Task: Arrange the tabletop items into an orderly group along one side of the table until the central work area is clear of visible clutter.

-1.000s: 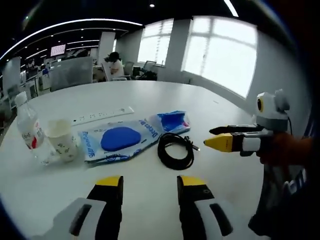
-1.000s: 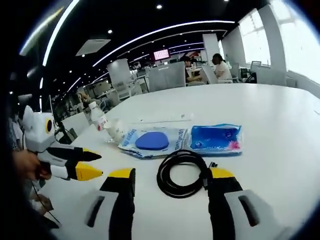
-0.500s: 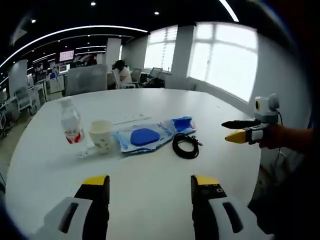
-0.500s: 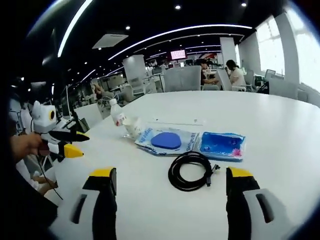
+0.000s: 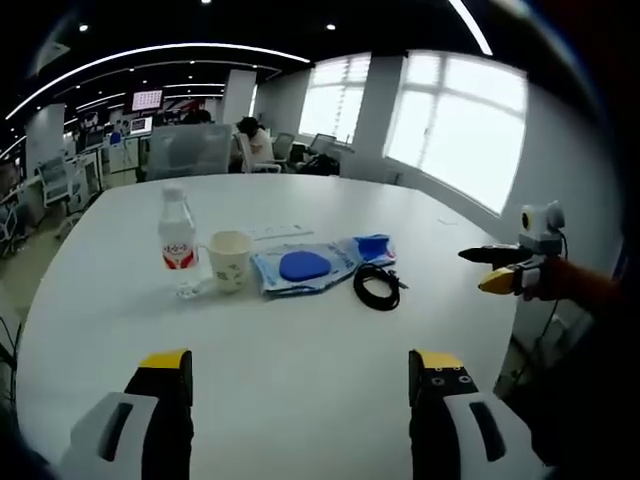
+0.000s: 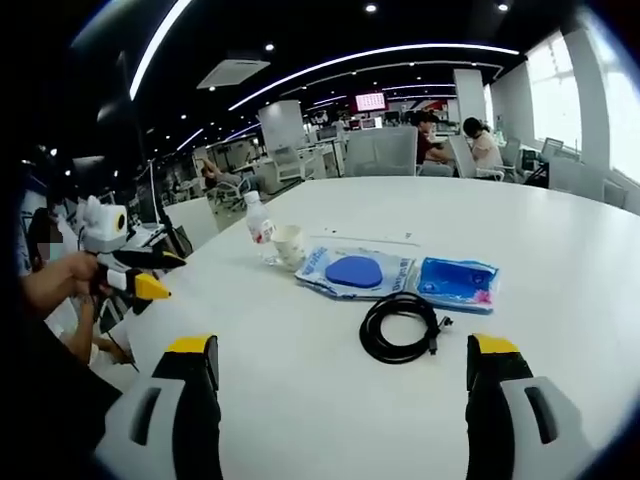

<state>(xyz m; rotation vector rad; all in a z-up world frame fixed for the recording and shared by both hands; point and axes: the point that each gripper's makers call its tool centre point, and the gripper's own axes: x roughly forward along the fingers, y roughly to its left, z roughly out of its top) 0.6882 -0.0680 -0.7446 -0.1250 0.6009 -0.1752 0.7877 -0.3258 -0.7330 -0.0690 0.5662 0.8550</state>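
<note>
On the white table a row of items lies: a water bottle, a paper cup, a clear packet with a blue pad, a smaller blue packet and a coiled black cable. A white power strip lies behind them. My left gripper is open and held well back from them. The right gripper hovers at the table's right edge. In the right gripper view the bottle, cup, pad packet, blue packet and cable lie beyond my open right gripper. The left gripper hangs at the left.
Bare white tabletop stretches between both grippers and the items. Office chairs and seated people are beyond the far edge. Bright windows line the wall. A hand holds the left gripper.
Both cameras have pulled back from the items, which now look smaller and farther. The jaws of each gripper stand wider apart than a second ago. The items have not moved.
</note>
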